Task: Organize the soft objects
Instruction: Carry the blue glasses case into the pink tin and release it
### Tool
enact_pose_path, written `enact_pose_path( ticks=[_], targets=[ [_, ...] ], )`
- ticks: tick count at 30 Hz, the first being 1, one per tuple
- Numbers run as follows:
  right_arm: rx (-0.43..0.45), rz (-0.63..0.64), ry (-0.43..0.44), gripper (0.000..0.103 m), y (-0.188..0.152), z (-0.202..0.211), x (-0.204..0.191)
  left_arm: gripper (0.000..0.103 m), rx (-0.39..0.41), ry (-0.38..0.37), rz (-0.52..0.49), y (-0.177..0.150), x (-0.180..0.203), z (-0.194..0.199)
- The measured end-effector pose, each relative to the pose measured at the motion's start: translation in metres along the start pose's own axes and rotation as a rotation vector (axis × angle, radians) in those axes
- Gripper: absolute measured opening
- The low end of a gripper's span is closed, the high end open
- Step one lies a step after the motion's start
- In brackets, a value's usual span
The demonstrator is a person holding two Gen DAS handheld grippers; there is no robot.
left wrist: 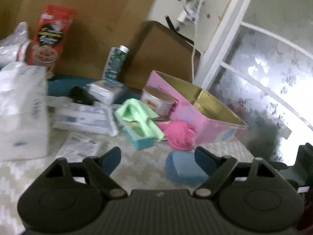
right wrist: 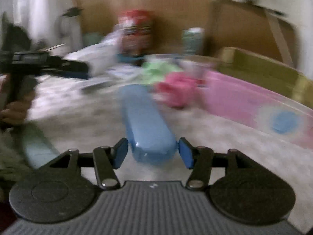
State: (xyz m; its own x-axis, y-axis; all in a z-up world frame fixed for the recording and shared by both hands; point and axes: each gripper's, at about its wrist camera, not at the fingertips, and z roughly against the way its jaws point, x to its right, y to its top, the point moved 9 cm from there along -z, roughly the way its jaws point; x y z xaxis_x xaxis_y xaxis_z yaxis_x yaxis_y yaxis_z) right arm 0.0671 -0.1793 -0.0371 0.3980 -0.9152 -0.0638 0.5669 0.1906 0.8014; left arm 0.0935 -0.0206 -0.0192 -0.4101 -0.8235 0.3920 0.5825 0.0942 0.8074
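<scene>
A pink fluffy object (left wrist: 181,136) lies on the pale patterned cloth beside a pink box with a gold inside (left wrist: 205,105). A light green cloth (left wrist: 137,111) drapes over a teal tray (left wrist: 140,137). A blue oblong case (left wrist: 183,166) lies just ahead of my left gripper (left wrist: 158,157), which is open and empty. In the blurred right wrist view the same blue case (right wrist: 146,121) lies between the fingers of my open right gripper (right wrist: 153,152), not clamped. The pink object (right wrist: 174,90) and green cloth (right wrist: 156,70) lie beyond it.
White wipe packs (left wrist: 84,119) and a large white packet (left wrist: 21,111) lie at left. A red pouch (left wrist: 50,37), a green bottle (left wrist: 115,62) and a round tin (left wrist: 158,99) stand behind, before cardboard boxes (left wrist: 160,52). The left gripper shows at the left of the right wrist view (right wrist: 49,64).
</scene>
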Motion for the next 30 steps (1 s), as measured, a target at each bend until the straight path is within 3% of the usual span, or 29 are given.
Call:
enact_pose_path(
  ticks=[3, 10, 13, 15, 16, 17, 18, 20, 23, 30],
  targets=[
    [0.044, -0.074, 0.012, 0.061, -0.007, 0.013, 0.007, 0.084, -0.040, -0.010, -0.044, 0.001, 0.017, -0.019],
    [0.077, -0.045, 0.019, 0.063, -0.015, 0.013, 0.002, 0.085, -0.147, 0.019, -0.064, -0.014, 0.040, -0.047],
    [0.082, -0.016, 0.045, 0.077, -0.006, 0.004, 0.008, 0.087, -0.159, 0.035, -0.030, -0.018, 0.037, -0.041],
    [0.073, 0.008, 0.059, 0.079, -0.001, -0.001, 0.012, 0.087, -0.173, 0.031, 0.005, -0.021, 0.035, -0.041],
    [0.060, 0.016, 0.067, 0.080, 0.000, -0.006, 0.013, 0.083, -0.184, 0.026, 0.022, -0.022, 0.033, -0.043],
    [0.043, 0.023, 0.078, 0.080, 0.002, -0.012, 0.014, 0.070, -0.202, 0.023, 0.034, -0.024, 0.032, -0.048],
    [0.029, 0.027, 0.088, 0.080, 0.001, -0.017, 0.013, 0.067, -0.228, -0.001, 0.054, -0.029, 0.034, -0.054],
    [0.004, 0.032, 0.128, 0.075, 0.000, -0.027, 0.007, 0.067, -0.222, 0.001, 0.077, -0.030, 0.036, -0.056],
    [0.022, 0.072, 0.066, 0.071, -0.001, -0.027, 0.003, 0.065, -0.187, 0.027, -0.010, -0.016, 0.051, -0.050],
    [0.174, -0.007, -0.018, 0.066, 0.031, 0.018, 0.038, 0.065, -0.092, -0.079, -0.131, 0.051, 0.105, -0.064]
  ],
)
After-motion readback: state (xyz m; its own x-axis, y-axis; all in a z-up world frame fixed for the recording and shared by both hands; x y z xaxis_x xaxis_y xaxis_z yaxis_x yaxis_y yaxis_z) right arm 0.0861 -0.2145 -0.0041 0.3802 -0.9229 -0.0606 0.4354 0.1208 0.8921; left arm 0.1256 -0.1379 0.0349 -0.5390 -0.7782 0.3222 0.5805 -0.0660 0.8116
